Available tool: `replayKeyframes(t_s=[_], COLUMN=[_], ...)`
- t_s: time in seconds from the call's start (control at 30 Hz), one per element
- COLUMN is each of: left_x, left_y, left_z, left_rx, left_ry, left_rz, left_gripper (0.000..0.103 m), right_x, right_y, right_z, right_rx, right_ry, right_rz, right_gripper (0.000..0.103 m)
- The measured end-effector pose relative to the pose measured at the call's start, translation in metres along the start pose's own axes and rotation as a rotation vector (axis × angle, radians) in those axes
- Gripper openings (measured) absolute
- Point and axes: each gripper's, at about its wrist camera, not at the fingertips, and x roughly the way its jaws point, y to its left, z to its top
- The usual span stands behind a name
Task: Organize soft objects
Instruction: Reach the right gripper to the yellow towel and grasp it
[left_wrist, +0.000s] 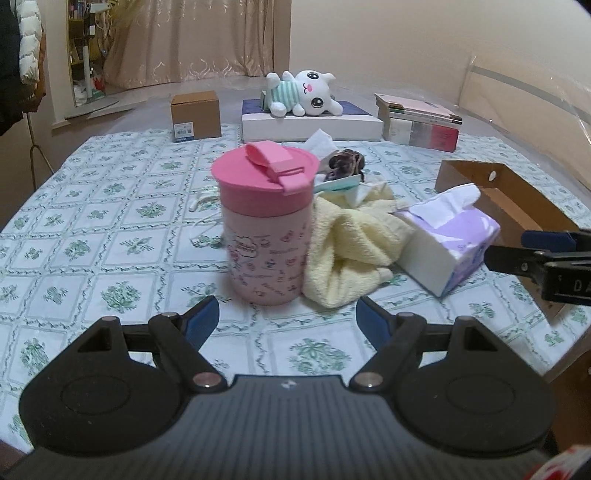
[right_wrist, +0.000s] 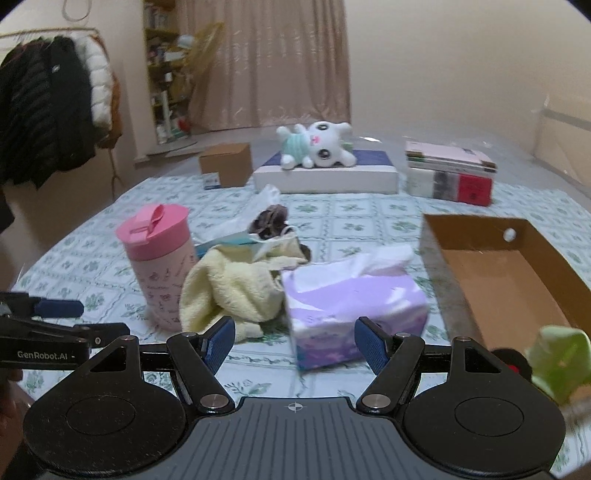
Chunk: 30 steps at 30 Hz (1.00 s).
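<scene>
The tissue pack (right_wrist: 351, 306), soft and lilac, lay on the patterned surface (left_wrist: 92, 229) directly ahead of our right tool (right_wrist: 294, 345), its near end sitting between the two blue fingertips (right_wrist: 371, 349) in that view, though whether it touched them we could not tell; its long axis ran obliquely, from near-left to far-right, towards the open cardboard box (right_wrist: 509, 273) just beside it on the right. Our right tool stood wide open and held nothing; our left tool (left_wrist: 288, 319) was likewise spread wide and empty, facing the pink cup (left_wrist: 264, 225) with the yellow towel (left_wrist: 351, 247) heaped just to the cup's right and touching the pack's far side. We judged the right hand the nearer to the pack, and the box lay on that same side; the coming move seemed to turn on closing across the pack's short width. A white plush toy (left_wrist: 308, 92) rested on a flat white box (left_wrist: 314, 125) well beyond, at the far edge.
</scene>
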Motion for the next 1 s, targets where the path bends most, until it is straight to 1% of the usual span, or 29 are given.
replayKeyframes(t_s=[0.27,0.43,0.5,0.53,0.57,0.73,0.93,1.0], left_x=[0.013,0.025,0.03,0.032,0.034,0.046,0.053,0.055], left_y=[0.024,0.037,0.042,0.043,0.045,0.053,0.061,0.062], left_z=[0.002,0.004,0.005,0.005,0.005,0.005,0.007,0.007], left_rx=[-0.001,-0.004,-0.005,-0.007,-0.01,-0.033,-0.064,-0.067], left_ry=[-0.001,0.004,0.008,0.011,0.013,0.022,0.014,0.015], left_rz=[-0.01,-0.018,-0.02,-0.021,-0.021,-0.033,-0.034,-0.035], left_gripper=[0.079,0.079,0.079,0.079,0.079,0.079,0.079,0.079], right_x=[0.036,0.068,0.081,0.085,0.091,0.117,0.149,0.158], right_y=[0.034,0.051,0.057,0.059,0.062,0.077,0.091,0.092], right_z=[0.004,0.003,0.0,-0.002,-0.003,-0.011,-0.022,-0.025], right_rx=[-0.199,-0.341,-0.393,-0.413,-0.438,-0.557,-0.71,-0.732], right_ry=[-0.004,0.015,0.025,0.027,0.027,0.039,0.086,0.095], right_rz=[0.06,0.073,0.076,0.078,0.084,0.098,0.078,0.08], right_gripper=[0.071,0.071,0.076,0.084,0.088,0.089,0.089,0.089])
